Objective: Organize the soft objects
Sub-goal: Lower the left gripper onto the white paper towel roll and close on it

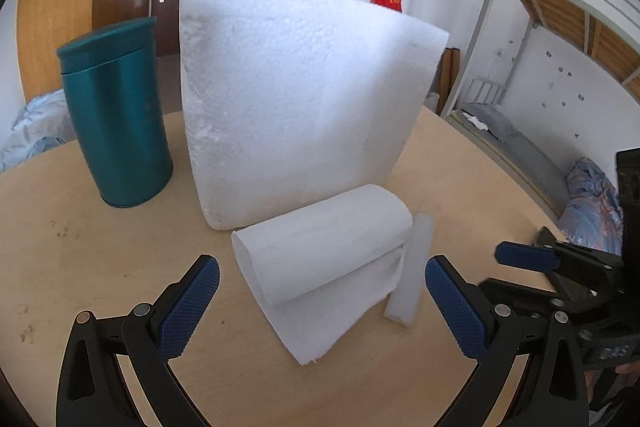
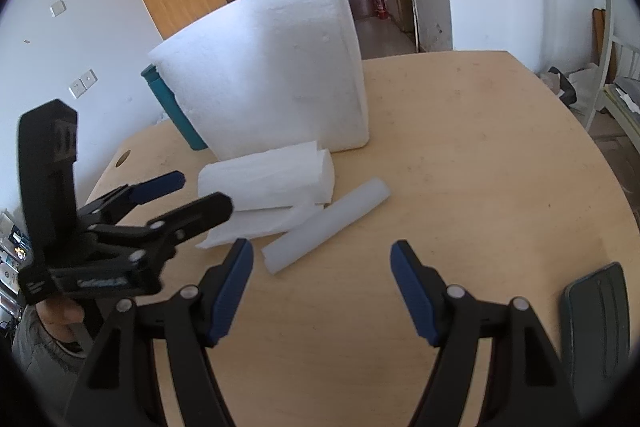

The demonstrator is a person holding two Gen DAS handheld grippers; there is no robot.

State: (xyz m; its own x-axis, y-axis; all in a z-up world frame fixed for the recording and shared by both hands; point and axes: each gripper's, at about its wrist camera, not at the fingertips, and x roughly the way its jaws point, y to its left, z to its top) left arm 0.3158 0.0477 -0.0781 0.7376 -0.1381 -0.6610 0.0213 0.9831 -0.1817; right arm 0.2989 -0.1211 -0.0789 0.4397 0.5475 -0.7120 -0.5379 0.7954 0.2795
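Observation:
A large white foam block [image 1: 296,99] stands upright on the round wooden table [image 1: 100,267]; it also shows in the right wrist view [image 2: 272,79]. In front of it lies a folded white foam sheet [image 1: 324,259], seen also from the right [image 2: 264,187]. A small white foam strip [image 1: 412,267] lies beside the sheet, seen also from the right [image 2: 328,223]. My left gripper [image 1: 322,303] is open and empty, its jaws either side of the folded sheet, just short of it. My right gripper [image 2: 322,291] is open and empty, near the strip's end.
A teal metal canister [image 1: 116,115] stands left of the foam block, mostly hidden behind it in the right wrist view [image 2: 176,111]. A dark phone [image 2: 596,323] lies at the table's right edge. A metal bunk bed [image 1: 560,27] stands beyond the table.

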